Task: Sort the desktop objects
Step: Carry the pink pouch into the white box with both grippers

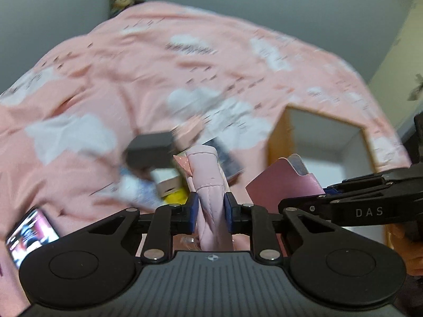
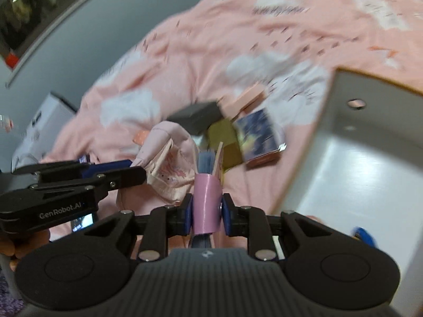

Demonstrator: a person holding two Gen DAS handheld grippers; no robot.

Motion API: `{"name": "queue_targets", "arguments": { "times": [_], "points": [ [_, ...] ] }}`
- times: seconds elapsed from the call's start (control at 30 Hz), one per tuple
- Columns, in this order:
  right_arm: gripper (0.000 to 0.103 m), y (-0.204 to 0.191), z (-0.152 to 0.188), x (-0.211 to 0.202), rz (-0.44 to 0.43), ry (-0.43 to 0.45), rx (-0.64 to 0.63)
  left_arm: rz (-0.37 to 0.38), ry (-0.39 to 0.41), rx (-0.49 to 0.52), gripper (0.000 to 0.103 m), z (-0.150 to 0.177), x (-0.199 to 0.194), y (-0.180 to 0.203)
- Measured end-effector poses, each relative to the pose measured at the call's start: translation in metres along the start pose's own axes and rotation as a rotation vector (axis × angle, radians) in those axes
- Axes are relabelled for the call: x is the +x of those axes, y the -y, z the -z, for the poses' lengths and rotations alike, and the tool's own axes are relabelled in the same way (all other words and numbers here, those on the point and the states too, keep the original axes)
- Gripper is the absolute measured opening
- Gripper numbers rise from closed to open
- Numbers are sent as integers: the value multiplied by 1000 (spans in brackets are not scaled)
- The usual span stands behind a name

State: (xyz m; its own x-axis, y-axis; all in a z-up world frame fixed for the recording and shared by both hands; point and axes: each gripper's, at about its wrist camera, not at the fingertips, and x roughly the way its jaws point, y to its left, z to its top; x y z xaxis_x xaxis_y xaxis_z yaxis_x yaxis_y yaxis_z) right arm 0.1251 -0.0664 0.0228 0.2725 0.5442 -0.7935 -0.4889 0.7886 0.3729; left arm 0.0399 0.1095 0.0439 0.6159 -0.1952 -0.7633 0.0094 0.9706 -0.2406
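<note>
Pink pouch [image 1: 208,182] clamped in your left tool [image 1: 210,208], pink-covered notebook [image 2: 207,198] pinched in your right tool [image 2: 206,211]; both lifted above the bed [image 1: 132,74]. Carry them level toward the open box [image 2: 370,158], keeping the two clear of each other.

Left gripper [image 1: 210,208] pads clamped on pink quilted pouch [image 1: 208,182], right gripper [image 2: 206,212] pads clamped on pink-covered notebook [image 2: 206,198], both pitched down side by side just beside the wooden box [image 2: 357,158].
</note>
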Motion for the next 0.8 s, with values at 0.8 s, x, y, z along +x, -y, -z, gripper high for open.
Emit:
{"name": "queue_targets", "arguments": {
  "times": [0.8],
  "points": [
    [24,104,98,-96,422,127,362,413,-85,275,22,41,76,157]
  ]
}}
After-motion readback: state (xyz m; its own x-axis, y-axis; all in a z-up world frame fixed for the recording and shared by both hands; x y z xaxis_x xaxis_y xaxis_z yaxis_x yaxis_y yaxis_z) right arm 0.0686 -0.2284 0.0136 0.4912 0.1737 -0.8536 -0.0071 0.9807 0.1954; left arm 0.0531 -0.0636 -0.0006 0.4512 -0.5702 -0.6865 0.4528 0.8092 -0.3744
